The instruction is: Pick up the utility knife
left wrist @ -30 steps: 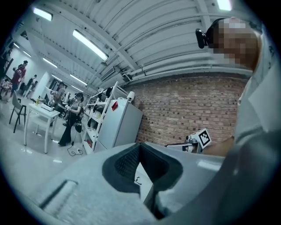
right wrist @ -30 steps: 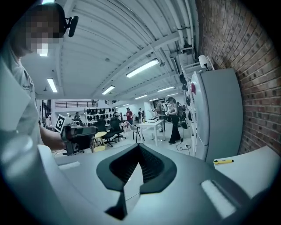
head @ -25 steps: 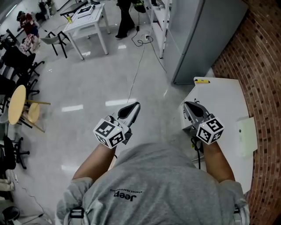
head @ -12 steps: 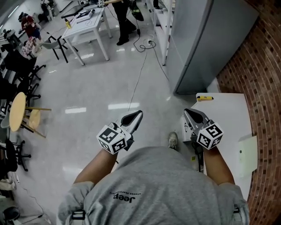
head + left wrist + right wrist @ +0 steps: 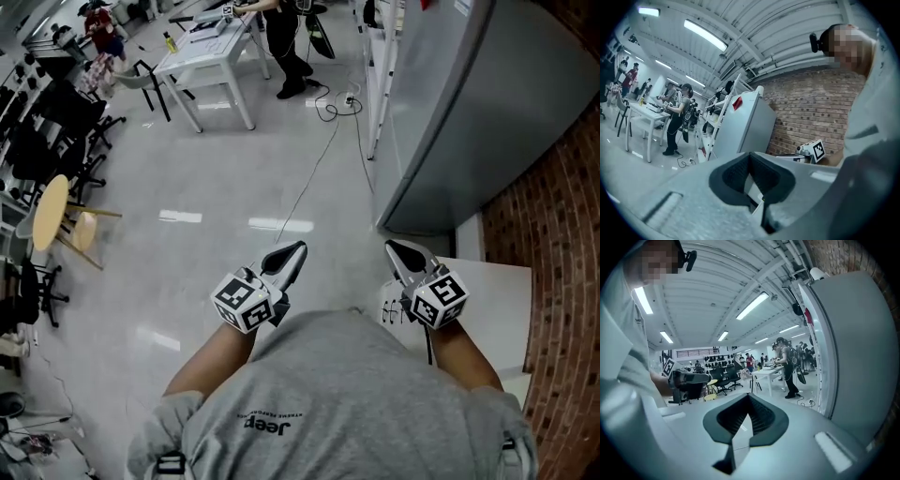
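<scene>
No utility knife shows in any view at this moment. In the head view my left gripper (image 5: 292, 251) is held out over the grey floor, its jaws shut with nothing between them. My right gripper (image 5: 395, 249) is level with it, over the near-left corner of a white table (image 5: 492, 286), also shut and empty. The left gripper view looks along its closed jaws (image 5: 750, 157) toward the brick wall and shows the right gripper (image 5: 813, 151) from the side. The right gripper view looks along its closed jaws (image 5: 749, 400) into the room and shows the left gripper (image 5: 686, 379).
A tall grey cabinet (image 5: 469, 122) stands just beyond the table, against a brick wall (image 5: 562, 234). A cable (image 5: 309, 178) runs across the floor. Farther off are a white table (image 5: 211, 56) with a person (image 5: 286, 47) beside it, and chairs (image 5: 56, 216) at the left.
Both grippers have travelled together with the person. The white table has slid toward the bottom right, and the yellow object at its far edge has left the view.
</scene>
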`<control>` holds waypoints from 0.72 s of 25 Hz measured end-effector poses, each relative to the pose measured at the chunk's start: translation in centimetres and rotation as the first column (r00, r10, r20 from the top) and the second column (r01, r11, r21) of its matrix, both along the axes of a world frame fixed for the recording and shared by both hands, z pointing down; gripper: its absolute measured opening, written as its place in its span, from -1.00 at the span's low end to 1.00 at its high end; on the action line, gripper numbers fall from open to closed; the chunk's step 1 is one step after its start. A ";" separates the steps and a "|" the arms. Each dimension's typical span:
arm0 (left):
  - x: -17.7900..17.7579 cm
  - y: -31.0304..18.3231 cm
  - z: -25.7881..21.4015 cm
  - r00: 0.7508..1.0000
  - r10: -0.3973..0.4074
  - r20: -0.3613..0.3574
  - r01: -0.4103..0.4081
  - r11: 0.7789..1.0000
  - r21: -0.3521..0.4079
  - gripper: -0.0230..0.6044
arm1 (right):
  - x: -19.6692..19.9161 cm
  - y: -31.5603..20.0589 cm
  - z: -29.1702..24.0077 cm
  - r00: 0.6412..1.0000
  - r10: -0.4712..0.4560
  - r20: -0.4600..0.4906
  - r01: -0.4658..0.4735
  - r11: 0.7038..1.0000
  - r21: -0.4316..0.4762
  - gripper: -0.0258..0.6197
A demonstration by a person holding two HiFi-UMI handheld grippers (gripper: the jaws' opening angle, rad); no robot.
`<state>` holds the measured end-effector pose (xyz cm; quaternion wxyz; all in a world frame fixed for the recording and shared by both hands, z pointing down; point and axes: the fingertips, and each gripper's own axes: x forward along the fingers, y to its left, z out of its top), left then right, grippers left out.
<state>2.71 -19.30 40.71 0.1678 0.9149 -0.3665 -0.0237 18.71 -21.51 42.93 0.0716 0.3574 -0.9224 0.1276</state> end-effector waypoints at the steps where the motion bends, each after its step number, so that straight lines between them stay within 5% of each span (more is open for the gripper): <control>1: 0.7 -0.6 -0.1 1.000 -0.004 0.006 0.004 1.000 -0.001 -0.93 | 0.5 -0.9 0.3 1.000 -0.006 0.001 0.006 1.000 -0.006 -0.89; 5: 1.7 -2.7 -0.1 1.000 -0.006 0.025 0.006 1.000 0.000 -0.93 | 1.3 -3.8 1.1 1.000 -0.005 0.022 0.006 0.999 -0.044 -0.89; 10: -0.9 -5.4 -0.4 1.000 -0.006 -0.008 0.006 1.000 -0.002 -0.93 | 0.5 -6.1 0.9 0.999 0.051 0.005 -0.051 0.998 -0.028 -0.89; 18: -4.9 -8.5 -1.7 0.999 0.026 0.038 -0.028 0.998 0.054 -0.93 | -1.0 -8.5 -1.1 0.987 0.158 -0.012 -0.158 0.987 0.010 -0.89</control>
